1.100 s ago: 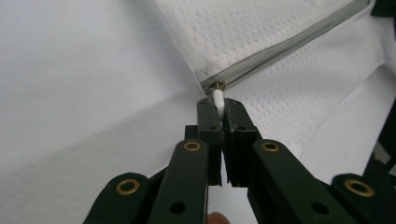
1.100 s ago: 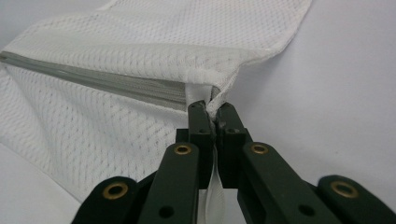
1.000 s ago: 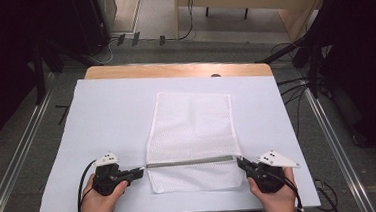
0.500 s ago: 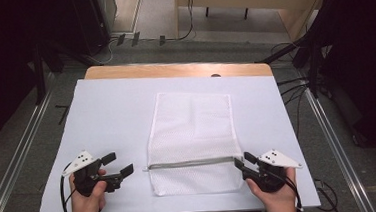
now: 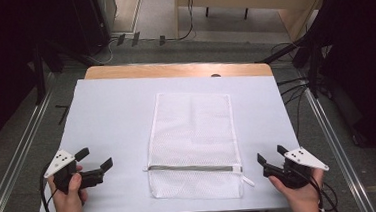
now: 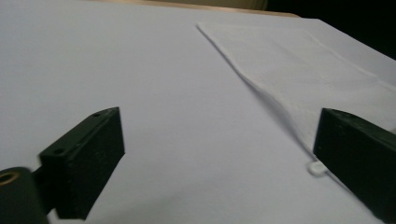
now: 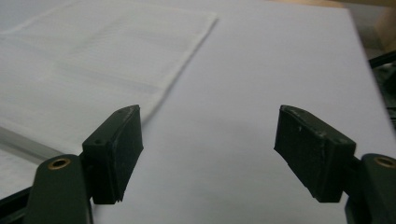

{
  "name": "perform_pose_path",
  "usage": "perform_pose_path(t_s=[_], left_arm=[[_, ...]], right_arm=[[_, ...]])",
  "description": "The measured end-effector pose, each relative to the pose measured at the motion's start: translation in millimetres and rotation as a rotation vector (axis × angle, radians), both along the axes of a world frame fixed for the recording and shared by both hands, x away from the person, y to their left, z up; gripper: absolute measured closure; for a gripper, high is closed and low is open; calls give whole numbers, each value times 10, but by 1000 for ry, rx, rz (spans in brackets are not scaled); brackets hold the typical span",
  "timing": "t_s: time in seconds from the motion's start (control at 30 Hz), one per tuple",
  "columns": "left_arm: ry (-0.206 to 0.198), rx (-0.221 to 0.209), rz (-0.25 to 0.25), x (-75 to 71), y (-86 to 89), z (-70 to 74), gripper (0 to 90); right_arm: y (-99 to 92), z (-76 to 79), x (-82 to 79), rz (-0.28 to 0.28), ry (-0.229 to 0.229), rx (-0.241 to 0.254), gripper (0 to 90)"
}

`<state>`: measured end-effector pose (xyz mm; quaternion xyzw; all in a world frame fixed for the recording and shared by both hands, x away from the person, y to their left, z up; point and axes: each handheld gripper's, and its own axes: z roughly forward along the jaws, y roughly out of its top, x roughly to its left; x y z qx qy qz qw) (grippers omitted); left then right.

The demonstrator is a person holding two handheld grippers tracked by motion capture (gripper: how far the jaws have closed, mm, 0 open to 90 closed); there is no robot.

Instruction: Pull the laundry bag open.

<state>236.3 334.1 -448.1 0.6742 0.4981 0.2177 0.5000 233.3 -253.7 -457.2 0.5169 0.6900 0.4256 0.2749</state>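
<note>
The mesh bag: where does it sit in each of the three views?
High view: mesh bag lies flat at table centre.
Left gripper view: upper right, running toward the right jaw.
Right gripper view: upper left.
Shared landmark: its grey zipper, seen again.

A wooden table [image 5: 173,69] under a white sheet [image 5: 112,121] fills the frame's middle. Grey floor [image 5: 8,148] surrounds it, with metal rails [image 5: 14,158] at lower left and right, cables [image 5: 295,86] at right, dark drapes [image 5: 366,33] at both sides
</note>
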Motion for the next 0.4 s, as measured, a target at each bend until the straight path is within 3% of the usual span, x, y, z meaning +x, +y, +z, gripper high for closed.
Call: perform_pose_path(t_s=[0.07, 0.2, 0.4], left_arm=[[-21, -8, 15, -16, 60, 14, 8], [-63, -17, 40, -60, 105, 56, 6], [-56, -7, 27, -61, 73, 63, 0]], right_arm=[[-114, -29, -4, -29, 0, -13, 242], [-272, -18, -56, -48, -17, 5, 243], [-297, -8, -60, -73, -29, -2, 242]])
